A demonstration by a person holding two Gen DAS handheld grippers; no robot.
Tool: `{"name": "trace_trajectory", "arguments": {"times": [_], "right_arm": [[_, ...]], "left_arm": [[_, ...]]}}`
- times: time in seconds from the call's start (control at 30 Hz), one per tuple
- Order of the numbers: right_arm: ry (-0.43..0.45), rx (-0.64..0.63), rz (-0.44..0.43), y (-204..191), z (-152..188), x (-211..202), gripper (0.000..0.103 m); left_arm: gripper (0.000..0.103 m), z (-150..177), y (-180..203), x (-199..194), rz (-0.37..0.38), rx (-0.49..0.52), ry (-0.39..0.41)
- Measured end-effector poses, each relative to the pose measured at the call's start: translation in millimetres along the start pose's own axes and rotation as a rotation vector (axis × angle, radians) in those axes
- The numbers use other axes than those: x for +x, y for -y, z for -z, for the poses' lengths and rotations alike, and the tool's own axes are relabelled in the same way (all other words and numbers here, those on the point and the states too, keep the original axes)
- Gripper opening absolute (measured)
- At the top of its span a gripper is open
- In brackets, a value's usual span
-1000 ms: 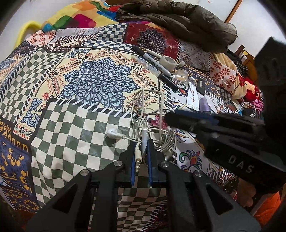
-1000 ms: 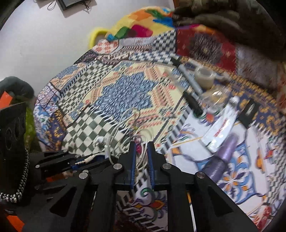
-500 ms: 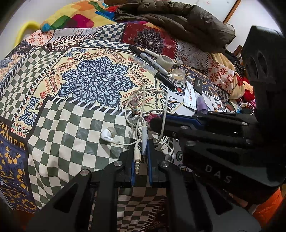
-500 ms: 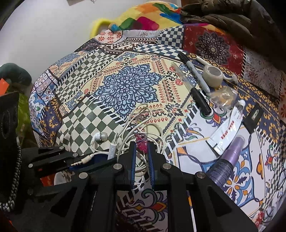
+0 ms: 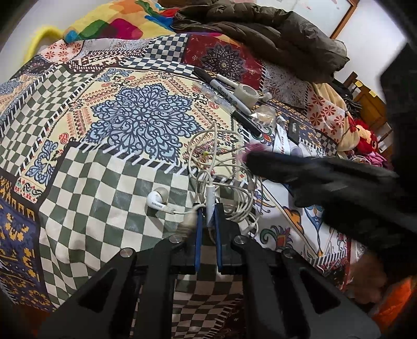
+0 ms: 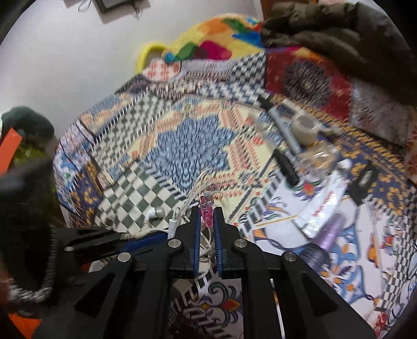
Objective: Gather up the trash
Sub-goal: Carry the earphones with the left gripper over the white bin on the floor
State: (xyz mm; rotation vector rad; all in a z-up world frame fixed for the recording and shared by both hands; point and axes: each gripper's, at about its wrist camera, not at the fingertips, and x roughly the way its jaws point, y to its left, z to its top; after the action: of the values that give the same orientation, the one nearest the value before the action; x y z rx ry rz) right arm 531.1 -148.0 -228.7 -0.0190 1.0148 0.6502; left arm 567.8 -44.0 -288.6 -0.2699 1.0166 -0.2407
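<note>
A tangle of white earphones (image 5: 221,167) lies on the patterned bedspread (image 5: 140,122), with one earbud (image 5: 156,201) to the left. My left gripper (image 5: 208,208) is shut on the cable's inline remote, and the jack plug (image 5: 188,221) hangs beside its left finger. My right gripper (image 6: 206,212) is shut on a small pink clip-like piece (image 6: 204,202), held just above the cable loops (image 6: 198,182). In the left wrist view the right gripper (image 5: 250,156) shows as a blurred black bar with pink at its tip. The left gripper (image 6: 86,241) appears at the lower left of the right wrist view.
Beyond the cable lie markers (image 5: 229,94), a tape roll (image 5: 246,92), a crumpled clear wrapper (image 5: 263,114), a white packet (image 6: 320,206), a purple bottle (image 6: 331,232) and a small black box (image 6: 365,180). A brown jacket (image 5: 273,34) and a colourful pillow (image 5: 112,23) lie at the far edge.
The right gripper has risen a little with the pink piece, clear of the cable tangle. The jack plug has swung out to the left of my left fingers. The left gripper stayed put.
</note>
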Motion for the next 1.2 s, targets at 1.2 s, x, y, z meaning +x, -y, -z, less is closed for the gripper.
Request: {"name": "trace_trajectory", "arguments": {"times": [1.2], "right_arm": [[0.235, -0.047, 0.075, -102.6, 32.2, -198.2, 0.009]], "left_arm": [[0.005, 71.5, 1.1, -275.9, -0.232, -0.008, 0.283]]}}
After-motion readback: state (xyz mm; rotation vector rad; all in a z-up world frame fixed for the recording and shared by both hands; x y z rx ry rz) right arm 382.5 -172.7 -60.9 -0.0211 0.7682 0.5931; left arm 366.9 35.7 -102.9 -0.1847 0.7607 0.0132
